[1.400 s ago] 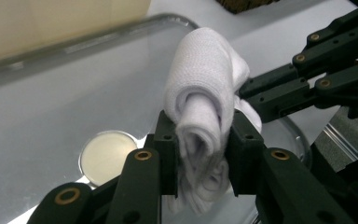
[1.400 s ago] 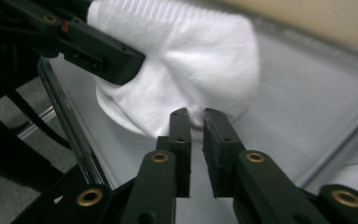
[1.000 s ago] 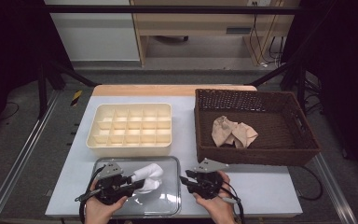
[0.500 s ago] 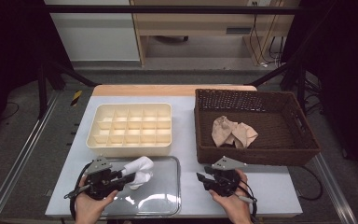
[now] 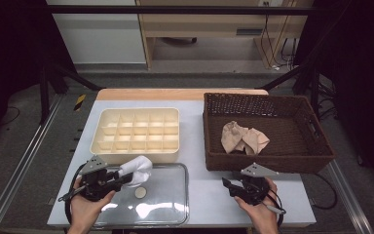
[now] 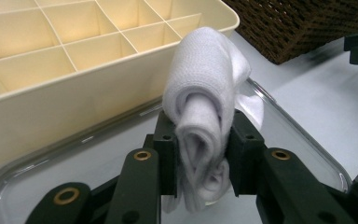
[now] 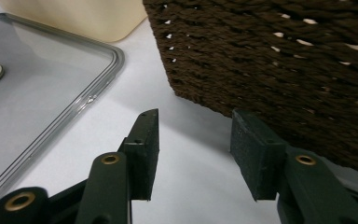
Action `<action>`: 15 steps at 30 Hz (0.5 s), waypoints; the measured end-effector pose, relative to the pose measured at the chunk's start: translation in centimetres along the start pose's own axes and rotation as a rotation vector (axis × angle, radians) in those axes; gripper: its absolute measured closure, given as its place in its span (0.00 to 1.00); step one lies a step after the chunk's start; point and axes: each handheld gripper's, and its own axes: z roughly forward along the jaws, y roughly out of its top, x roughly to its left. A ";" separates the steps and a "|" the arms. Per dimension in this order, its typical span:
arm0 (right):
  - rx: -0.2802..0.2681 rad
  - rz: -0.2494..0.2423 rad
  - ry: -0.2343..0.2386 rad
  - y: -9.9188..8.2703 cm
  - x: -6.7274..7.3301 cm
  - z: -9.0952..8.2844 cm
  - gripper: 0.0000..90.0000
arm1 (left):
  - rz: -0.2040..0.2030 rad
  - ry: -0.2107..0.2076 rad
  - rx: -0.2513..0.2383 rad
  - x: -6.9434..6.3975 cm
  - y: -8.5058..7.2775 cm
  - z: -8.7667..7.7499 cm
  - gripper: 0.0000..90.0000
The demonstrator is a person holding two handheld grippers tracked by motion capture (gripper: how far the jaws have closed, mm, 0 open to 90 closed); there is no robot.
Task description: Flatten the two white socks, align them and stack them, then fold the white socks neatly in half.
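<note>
The rolled white cloth (image 6: 200, 116) sits clamped between the pads of the left gripper (image 5: 119, 179), held above the near-left part of the clear tray (image 5: 175, 214), its loose end pointing toward the cream divider box (image 5: 136, 130). A small round disc (image 5: 140, 193) lies on the tray just right of that gripper. At the near right, the right gripper (image 5: 228, 185) hovers over the bare white table (image 5: 197, 141), well apart from the tray; its jaws have just been opening and stand apart with nothing between them. Just beyond it stands the dark wicker basket (image 5: 268, 161), with a crumpled beige cloth (image 5: 244, 137) lying inside. The divider box sits on the far left, its compartments empty.
</note>
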 end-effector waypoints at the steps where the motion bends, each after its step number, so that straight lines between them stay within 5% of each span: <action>1: 0.001 0.001 -0.004 0.0 -0.1 -0.1 0.58 | 0.000 0.003 -0.005 0.1 0.1 -0.1 0.76; 15: 0.021 0.002 -0.059 -0.8 -1.5 -1.2 0.57 | 0.004 0.064 -0.017 1.6 2.8 -1.7 0.76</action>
